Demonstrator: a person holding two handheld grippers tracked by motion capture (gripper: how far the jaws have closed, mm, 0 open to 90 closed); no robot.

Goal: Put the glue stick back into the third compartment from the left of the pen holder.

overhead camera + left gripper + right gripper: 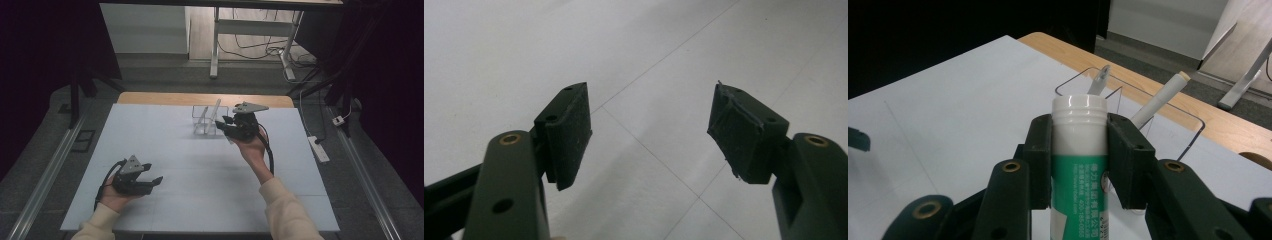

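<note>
- Black jaws of the right gripper (1079, 160) are clamped on a white glue stick (1079, 170) with a green label, one pad pressed against each side just under its ribbed white cap
- In the right gripper view the glue stick stands upright between the pads, its cap poking above them
- Just behind it sits a clear plastic organiser box (1193, 131), with a white pen (1159, 102) and a second, clear-tipped pen (1098, 80) leaning inside
- From the high view the right gripper (231, 127) hovers at the near edge of that clear box (199, 120), close to the far side of the white table (200, 200)
- The left gripper (152, 175) is held low over the near left part of the table, well apart from the box
- Its jaws are spread wide with nothing between the two pads (571, 130), only the bare white tabletop (644, 60) showing through the gap
</note>
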